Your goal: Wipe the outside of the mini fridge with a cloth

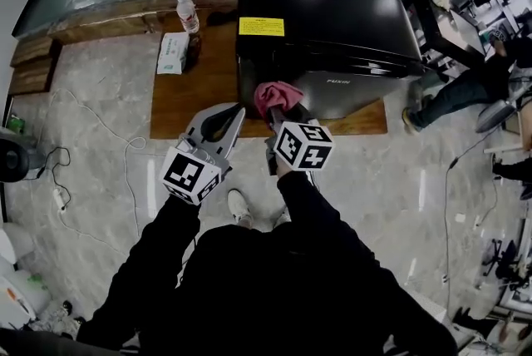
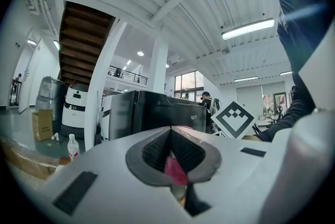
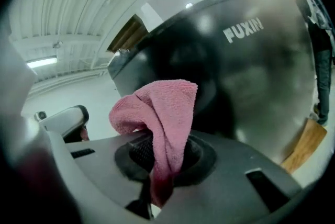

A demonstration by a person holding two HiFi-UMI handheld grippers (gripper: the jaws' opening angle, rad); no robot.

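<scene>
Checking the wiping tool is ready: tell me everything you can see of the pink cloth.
The pink cloth looks like soft terry, bunched and folded over itself. The right gripper is shut on its lower part; the loose end stands above the jaws, near the black mini fridge front. Whether it touches the fridge is unclear.

Right gripper point(image 3: 159, 168) fingers clamping pink cloth point(image 3: 159, 113), black mini fridge point(image 3: 235, 76) beyond

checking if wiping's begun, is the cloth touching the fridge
Cannot tell. In the right gripper view the cloth, clamped in the right hand-held gripper, overlaps the fridge front, but neither contact nor gap shows plainly.
</scene>
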